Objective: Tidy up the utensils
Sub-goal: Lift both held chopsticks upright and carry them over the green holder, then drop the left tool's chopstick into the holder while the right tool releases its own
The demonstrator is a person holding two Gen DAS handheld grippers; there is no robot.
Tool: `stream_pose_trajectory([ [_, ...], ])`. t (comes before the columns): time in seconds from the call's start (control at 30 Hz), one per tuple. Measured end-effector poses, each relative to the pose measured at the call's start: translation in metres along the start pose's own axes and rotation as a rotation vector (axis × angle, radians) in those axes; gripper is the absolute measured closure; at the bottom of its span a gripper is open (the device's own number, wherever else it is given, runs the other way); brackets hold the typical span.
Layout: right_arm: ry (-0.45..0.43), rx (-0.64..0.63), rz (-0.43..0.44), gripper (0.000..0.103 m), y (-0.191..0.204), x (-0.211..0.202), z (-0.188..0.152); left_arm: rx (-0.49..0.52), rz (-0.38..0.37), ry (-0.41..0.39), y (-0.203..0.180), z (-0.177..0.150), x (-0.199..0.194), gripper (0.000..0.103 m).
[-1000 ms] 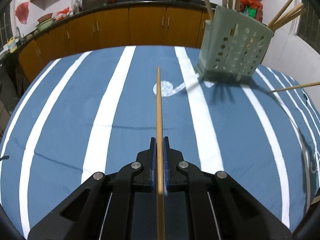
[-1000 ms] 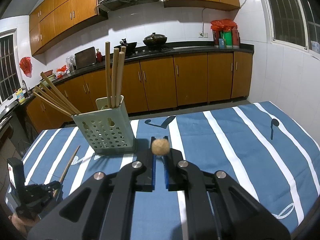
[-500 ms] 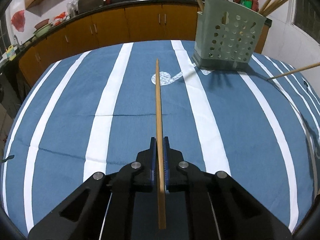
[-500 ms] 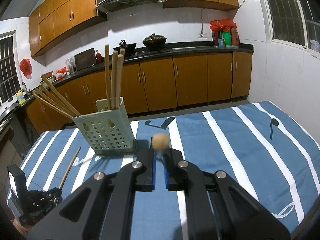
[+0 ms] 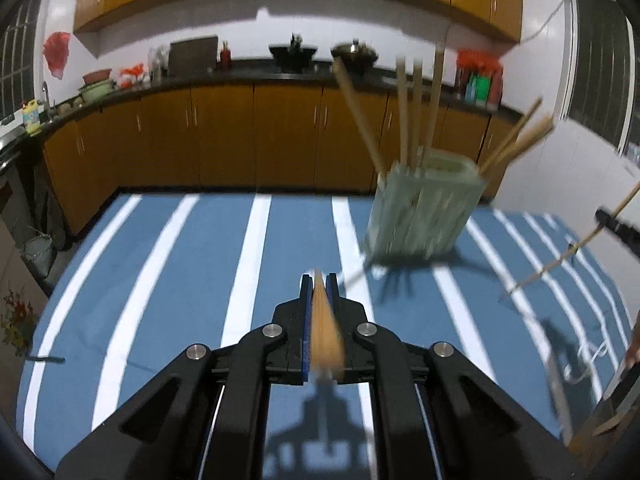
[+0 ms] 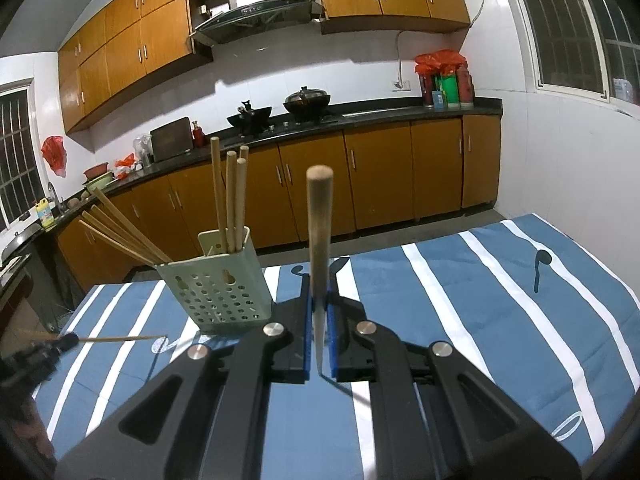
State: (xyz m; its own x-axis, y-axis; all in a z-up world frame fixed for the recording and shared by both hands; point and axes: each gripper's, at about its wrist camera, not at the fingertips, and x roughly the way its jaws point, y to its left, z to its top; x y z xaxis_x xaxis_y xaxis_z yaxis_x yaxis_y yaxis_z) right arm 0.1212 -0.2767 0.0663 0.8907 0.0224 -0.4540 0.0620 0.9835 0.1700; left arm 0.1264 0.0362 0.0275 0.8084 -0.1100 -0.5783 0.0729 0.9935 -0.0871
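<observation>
Two chopsticks (image 6: 319, 240) in clamped jaws

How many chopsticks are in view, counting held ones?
9, maybe more hidden: three upright and four leaning in the holder, one in the left gripper, one in the right gripper.

Chopsticks (image 6: 230, 196) in holder (image 6: 218, 284) on table (image 6: 480, 300), counter (image 6: 360, 114) behind

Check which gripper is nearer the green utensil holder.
Right, probably. The right gripper, shut on a chopstick, has its tips just right of the utensil holder, almost alongside. The left gripper sits back from it, holder ahead and to its right across the tablecloth.
</observation>
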Motion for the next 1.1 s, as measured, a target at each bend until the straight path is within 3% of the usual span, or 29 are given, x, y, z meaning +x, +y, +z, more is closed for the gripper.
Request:
stream_pose_trajectory([
  [0.3,-0.036,-0.003,0.04,0.095,0.006,-0.01,0.017,-0.031,-0.055,-0.101,-0.007,0.036,-0.024,0.096],
  [0.63,-0.213,0.057,0.169,0.095,0.026,-0.043,0.08,-0.02,-0.175,-0.258,-0.041,0.083,-0.059,0.096],
  [0.93,-0.327,0.011,0.215,0.095,0.058,-0.039,0.115,-0.01,-0.175,-0.431,-0.07,0.123,-0.058,0.096],
  [1.1,-0.351,-0.042,0.213,0.095,0.076,-0.023,0.124,-0.018,-0.156,-0.456,-0.074,0.132,-0.038,0.096],
])
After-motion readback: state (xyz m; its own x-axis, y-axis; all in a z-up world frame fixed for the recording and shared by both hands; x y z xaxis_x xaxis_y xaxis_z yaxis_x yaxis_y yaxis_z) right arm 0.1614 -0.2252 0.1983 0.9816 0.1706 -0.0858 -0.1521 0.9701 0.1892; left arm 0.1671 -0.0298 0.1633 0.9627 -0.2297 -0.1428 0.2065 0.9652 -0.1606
